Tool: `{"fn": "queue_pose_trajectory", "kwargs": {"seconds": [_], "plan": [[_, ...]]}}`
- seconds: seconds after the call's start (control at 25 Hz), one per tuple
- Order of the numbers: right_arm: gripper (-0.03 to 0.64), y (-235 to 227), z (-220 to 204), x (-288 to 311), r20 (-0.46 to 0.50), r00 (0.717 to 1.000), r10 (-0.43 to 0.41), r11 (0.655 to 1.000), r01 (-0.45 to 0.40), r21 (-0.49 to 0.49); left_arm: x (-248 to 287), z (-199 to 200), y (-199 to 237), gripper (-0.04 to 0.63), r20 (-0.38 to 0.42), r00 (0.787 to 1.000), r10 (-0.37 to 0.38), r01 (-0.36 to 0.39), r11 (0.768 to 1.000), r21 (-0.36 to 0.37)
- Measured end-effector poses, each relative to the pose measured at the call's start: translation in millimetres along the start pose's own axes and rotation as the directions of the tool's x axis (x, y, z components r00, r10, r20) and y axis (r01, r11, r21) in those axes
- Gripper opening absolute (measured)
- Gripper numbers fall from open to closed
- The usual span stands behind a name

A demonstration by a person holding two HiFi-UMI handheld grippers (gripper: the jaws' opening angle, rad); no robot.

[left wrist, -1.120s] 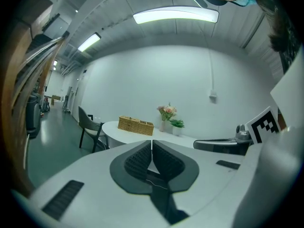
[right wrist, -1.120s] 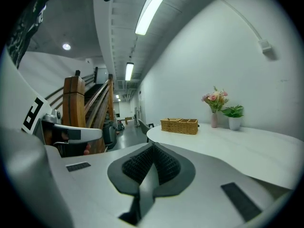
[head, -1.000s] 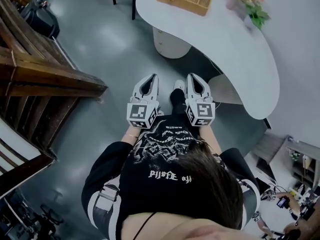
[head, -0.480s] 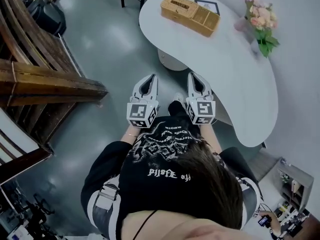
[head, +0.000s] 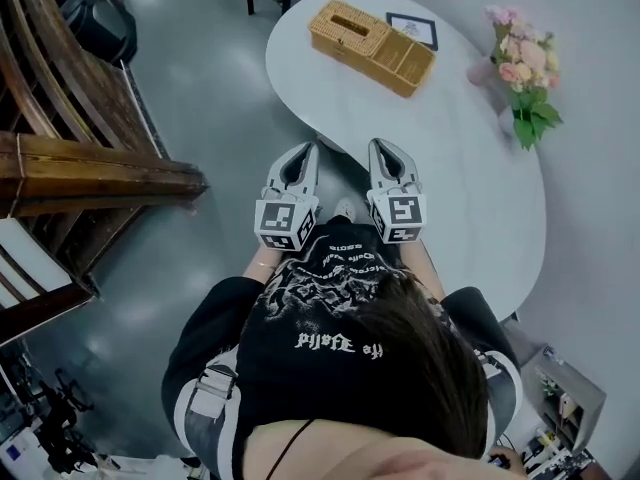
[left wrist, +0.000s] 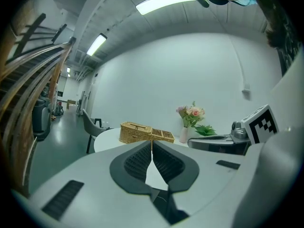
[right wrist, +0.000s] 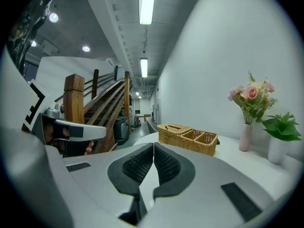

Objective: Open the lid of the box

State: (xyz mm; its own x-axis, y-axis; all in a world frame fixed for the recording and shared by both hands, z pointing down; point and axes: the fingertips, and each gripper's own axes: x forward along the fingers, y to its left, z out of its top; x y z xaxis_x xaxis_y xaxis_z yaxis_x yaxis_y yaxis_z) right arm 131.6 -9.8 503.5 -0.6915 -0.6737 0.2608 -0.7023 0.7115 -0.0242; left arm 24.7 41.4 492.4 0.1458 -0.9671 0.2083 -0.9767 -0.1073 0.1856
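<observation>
The wicker box (head: 370, 46) lies near the far edge of the white bench (head: 440, 168), its lid (head: 347, 28) down over the left part, with open compartments on the right. A vase of flowers (head: 520, 68) stands by the right edge. The left gripper (head: 307, 150) and right gripper (head: 383, 146) hover by the near left edge, well apart from the box, each with its fingers together on nothing

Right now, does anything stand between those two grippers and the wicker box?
Nothing visible. Only bare table lies between the left gripper, the right gripper and the wicker box; the flowers stand aside.
</observation>
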Motion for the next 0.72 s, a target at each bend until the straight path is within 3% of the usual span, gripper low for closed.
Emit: {"fn": "queue_pose_trajectory", "kwargs": {"seconds": [0.4, 0.72], "plan": [[0.026, -49, 7, 31, 0.001, 0.999, 0.049, 0.999, -0.049, 0.014, 57, 2, -15, 0.028, -0.01, 1.0, 0.021, -0.021, 1.0, -0.003], [0.028, -45, 10, 53, -0.042, 0.994, 0.097, 0.995, -0.096, 0.013, 78, 15, -5, 0.028, -0.016, 1.0, 0.009, -0.009, 1.0, 0.013]]}}
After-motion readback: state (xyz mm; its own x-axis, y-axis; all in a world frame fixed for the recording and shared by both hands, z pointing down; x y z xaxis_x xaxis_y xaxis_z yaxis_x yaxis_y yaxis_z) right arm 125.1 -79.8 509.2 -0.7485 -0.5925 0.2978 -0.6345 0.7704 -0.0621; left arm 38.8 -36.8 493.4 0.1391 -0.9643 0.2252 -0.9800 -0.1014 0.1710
